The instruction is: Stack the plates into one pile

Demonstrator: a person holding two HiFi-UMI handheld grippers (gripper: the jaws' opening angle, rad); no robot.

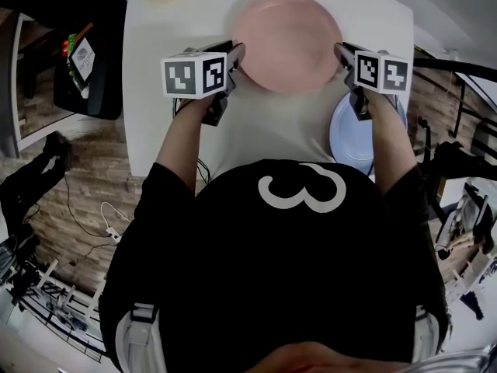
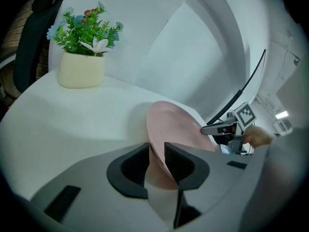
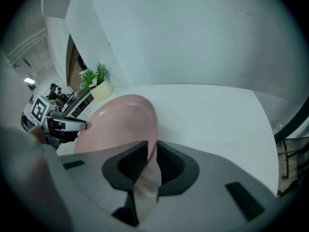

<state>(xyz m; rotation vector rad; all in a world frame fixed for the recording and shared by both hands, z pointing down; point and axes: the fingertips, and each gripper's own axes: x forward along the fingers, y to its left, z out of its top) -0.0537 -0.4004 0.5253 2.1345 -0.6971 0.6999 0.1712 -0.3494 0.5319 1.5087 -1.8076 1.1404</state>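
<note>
A pink plate (image 1: 287, 37) lies over the middle of the white table (image 1: 175, 22). My left gripper (image 1: 237, 54) holds its left rim and my right gripper (image 1: 342, 53) its right rim. In the left gripper view the pink plate's (image 2: 181, 124) rim runs between the two dark pads of my left gripper (image 2: 157, 153), and both touch it. In the right gripper view my right gripper (image 3: 153, 151) stands narrow on the thin edge of the pink plate (image 3: 118, 120). A pale blue plate (image 1: 349, 134) lies at the table's near right corner, under my right forearm.
A cream pot with a green plant (image 2: 82, 69) stands at the table's far left corner. Each gripper shows in the other's view across the plate: the right gripper (image 2: 208, 128) and the left gripper (image 3: 77, 125). The brick-patterned floor (image 1: 85, 200) has cables and dark gear on the left.
</note>
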